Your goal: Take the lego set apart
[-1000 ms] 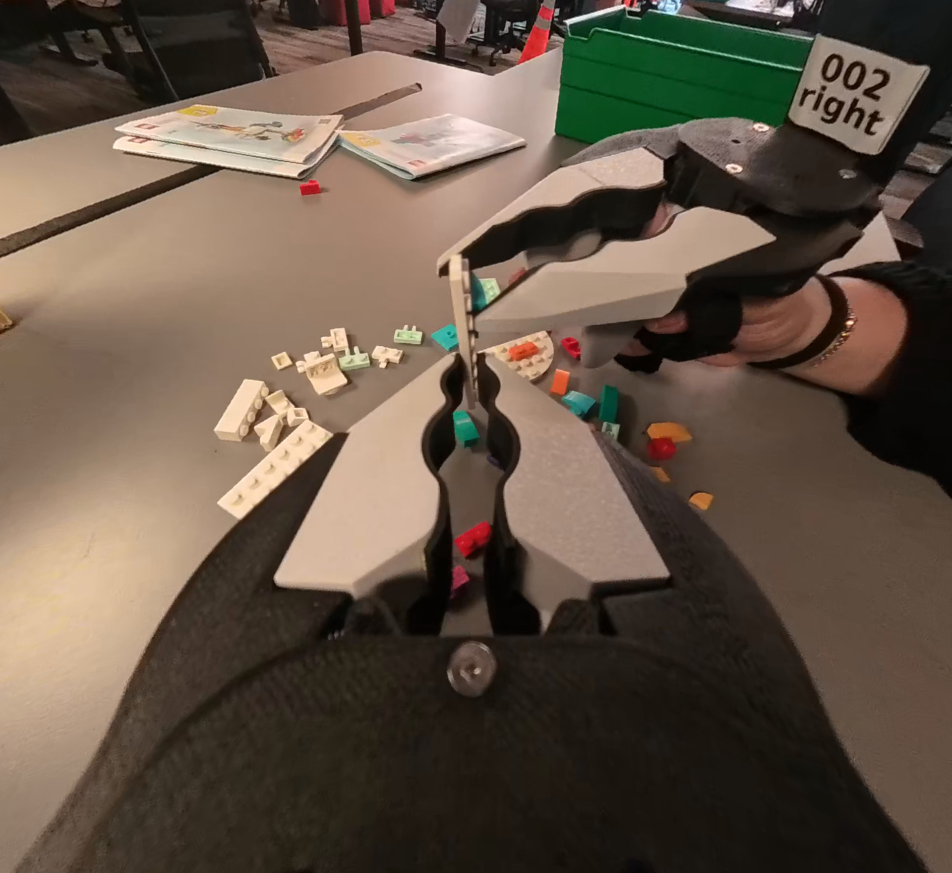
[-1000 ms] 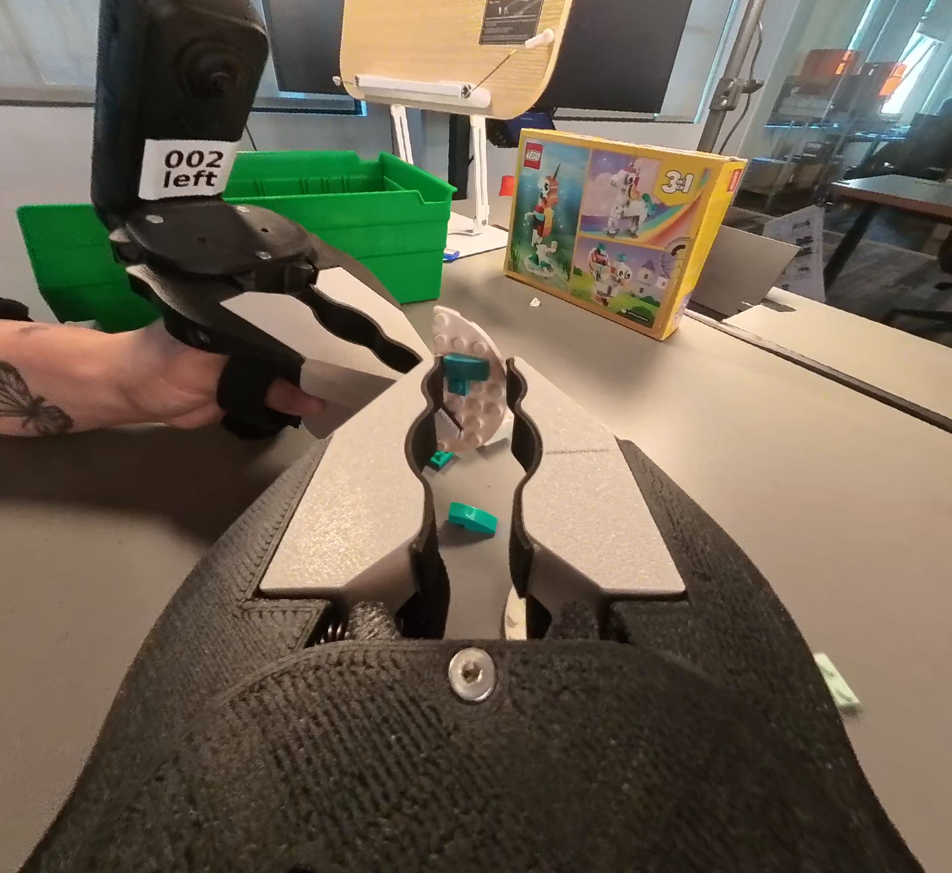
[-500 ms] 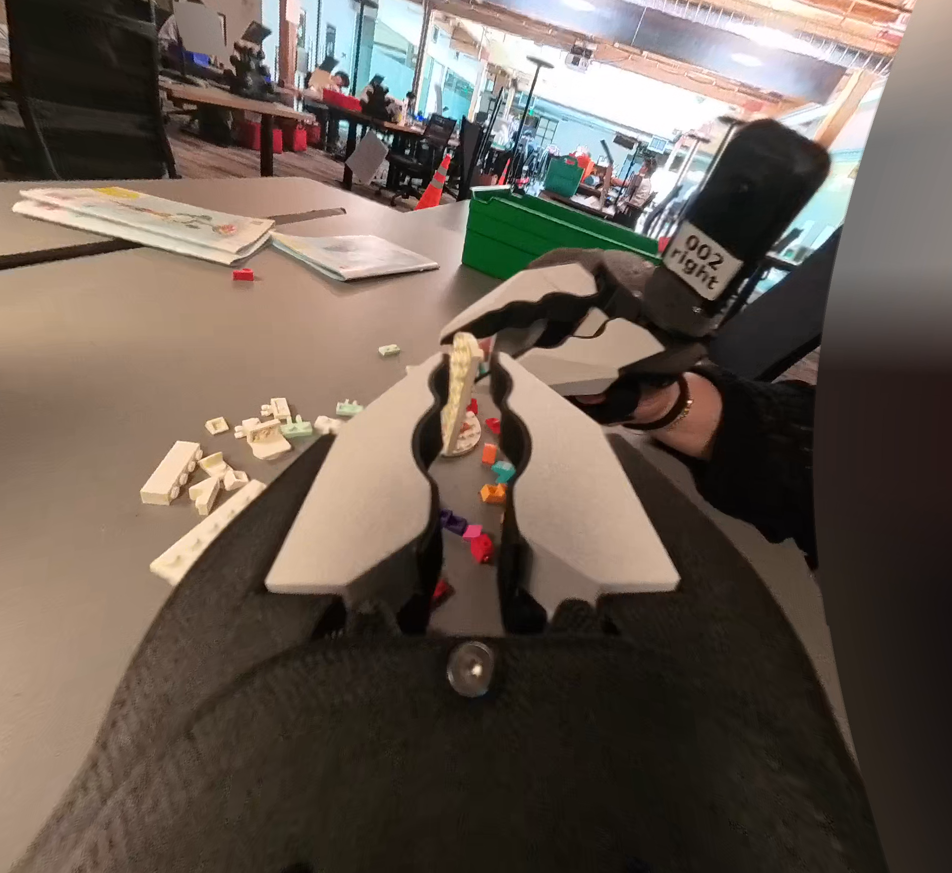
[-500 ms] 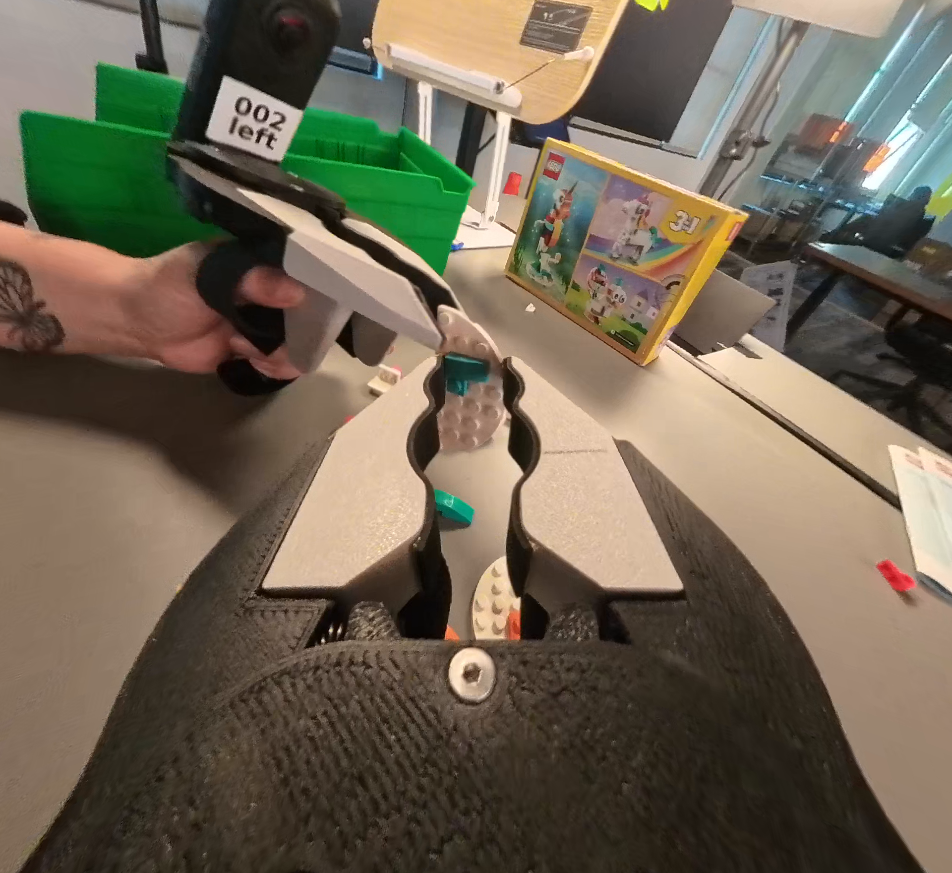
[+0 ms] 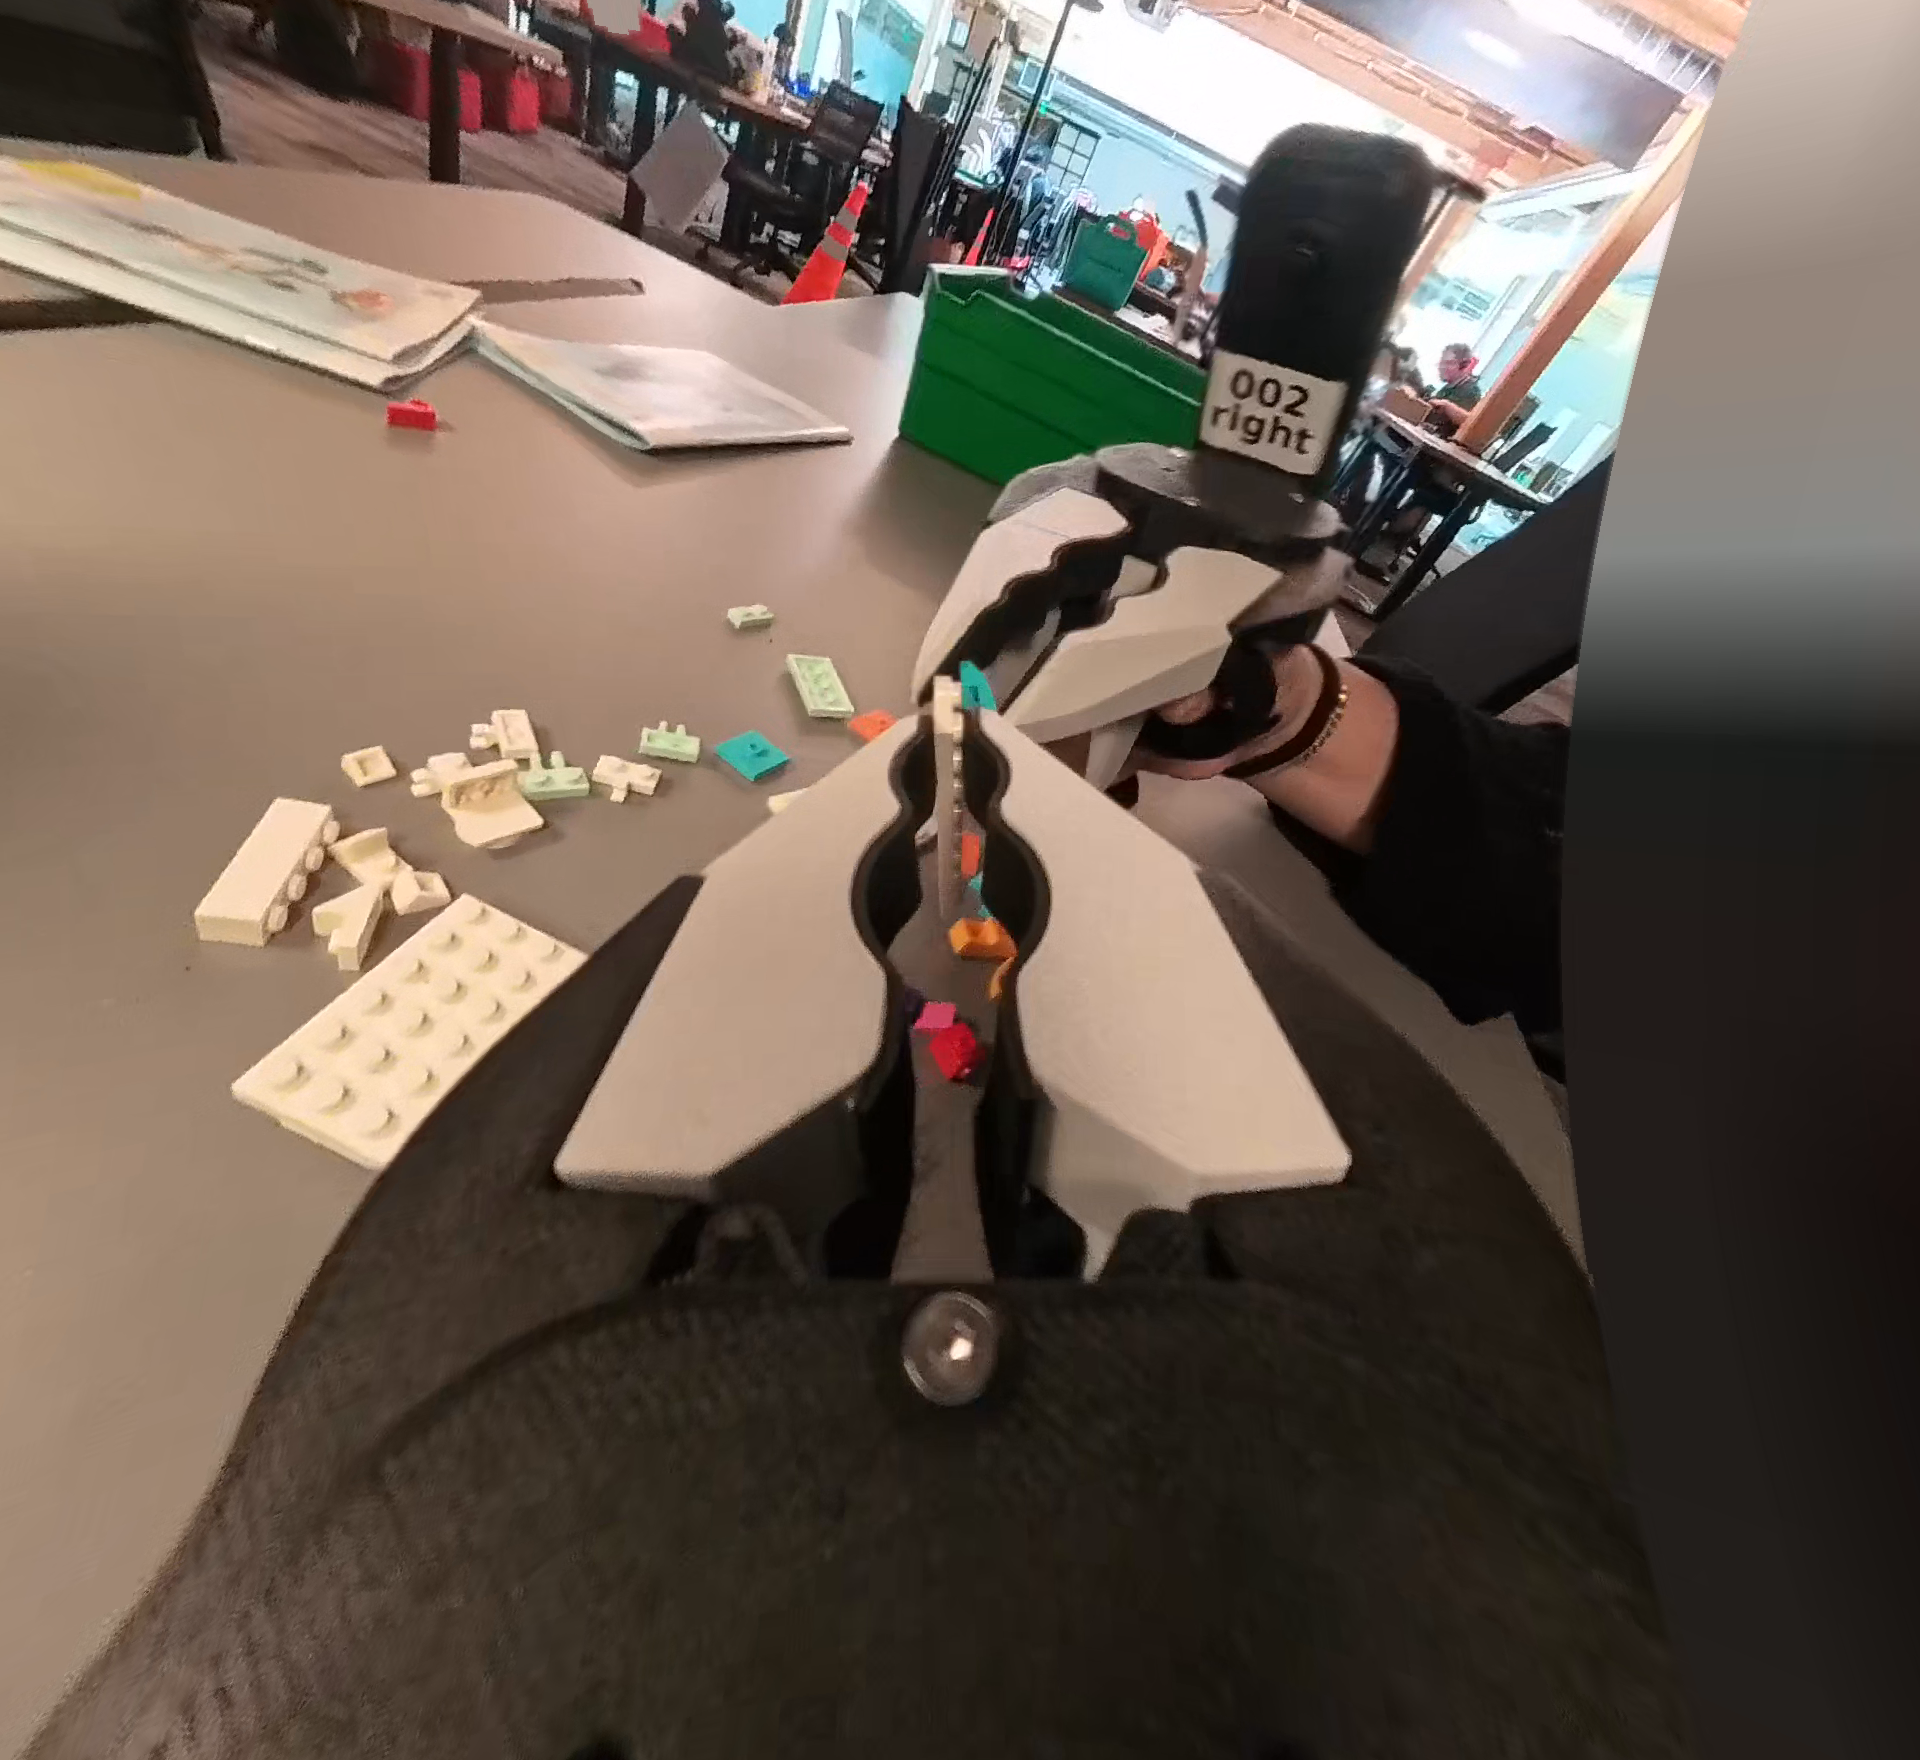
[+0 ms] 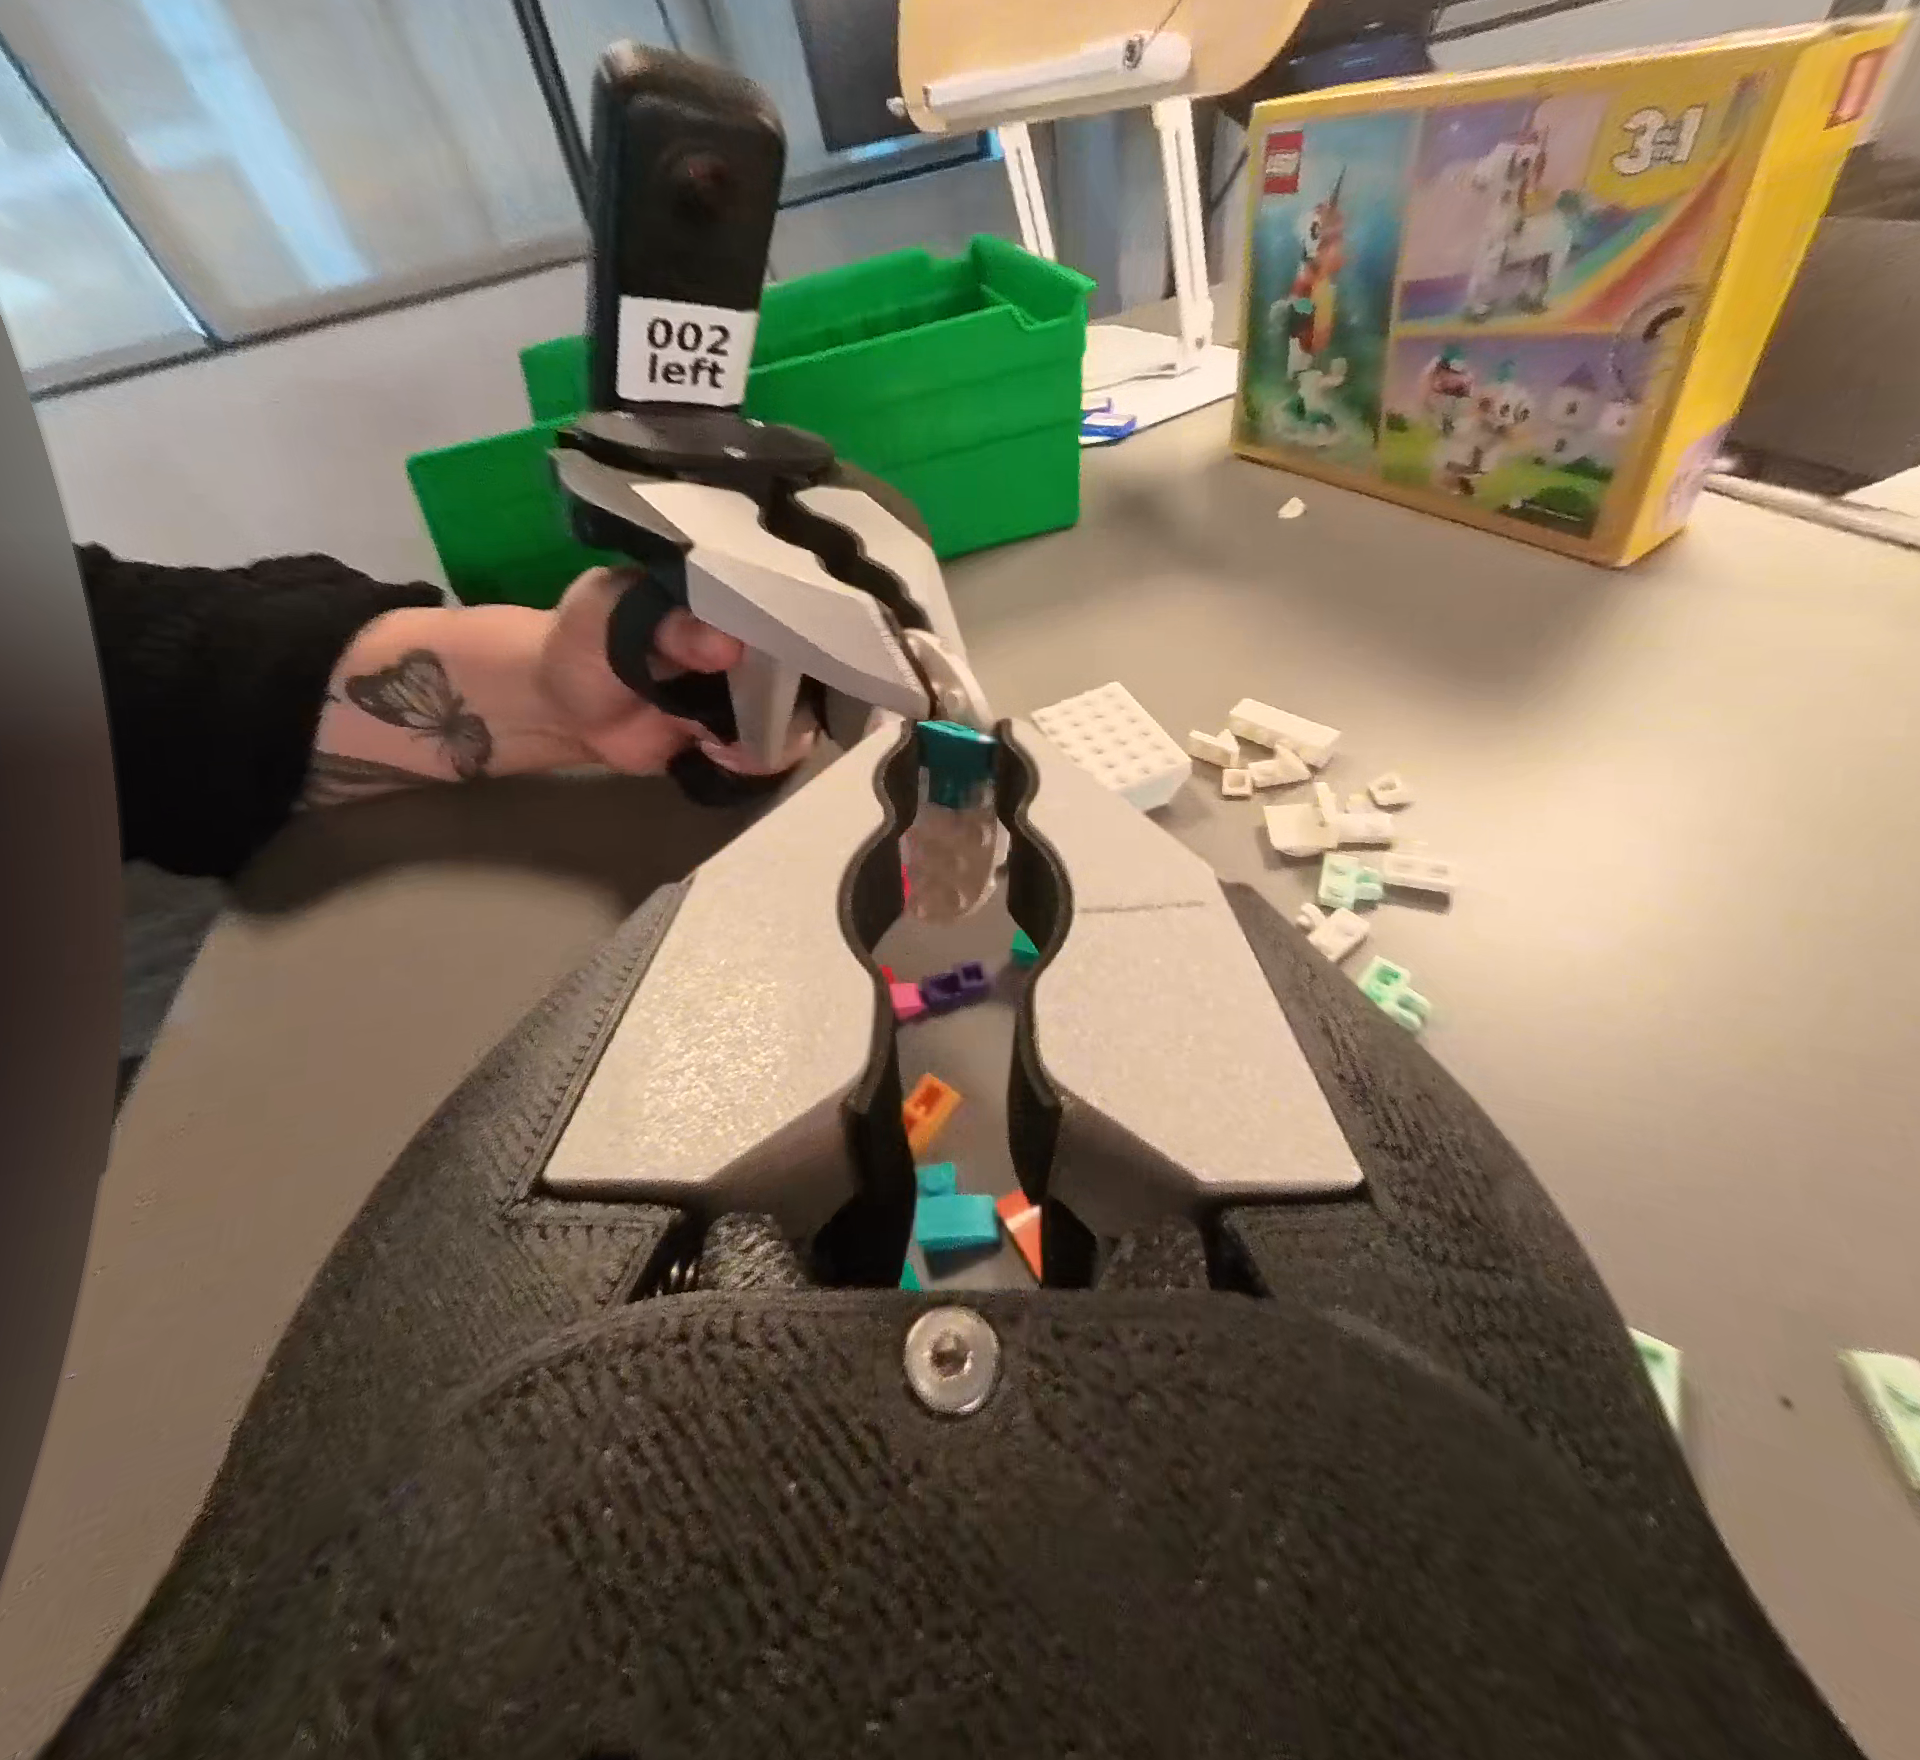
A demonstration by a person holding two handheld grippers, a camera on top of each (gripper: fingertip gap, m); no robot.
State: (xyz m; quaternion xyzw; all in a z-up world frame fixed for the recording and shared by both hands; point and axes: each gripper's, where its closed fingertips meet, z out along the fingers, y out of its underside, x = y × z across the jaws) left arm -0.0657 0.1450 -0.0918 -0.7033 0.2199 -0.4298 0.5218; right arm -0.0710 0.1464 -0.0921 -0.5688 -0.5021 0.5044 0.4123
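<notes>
The left gripper (image 5: 948, 723) clamps the white round plate (image 5: 948, 806) edge-on and upright; the right gripper (image 6: 954, 744) jaws pinch the teal piece (image 6: 954, 754) on its face

white round plate (image 5: 948, 775) | edge-on, upright | teal piece (image 6: 951, 754) attached

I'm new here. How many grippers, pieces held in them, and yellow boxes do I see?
Grippers: 2 (left gripper, right gripper)
White round plate, held by the left: 1
Teal piece, held by the right: 1
Yellow box: 1
Total: 5
</notes>
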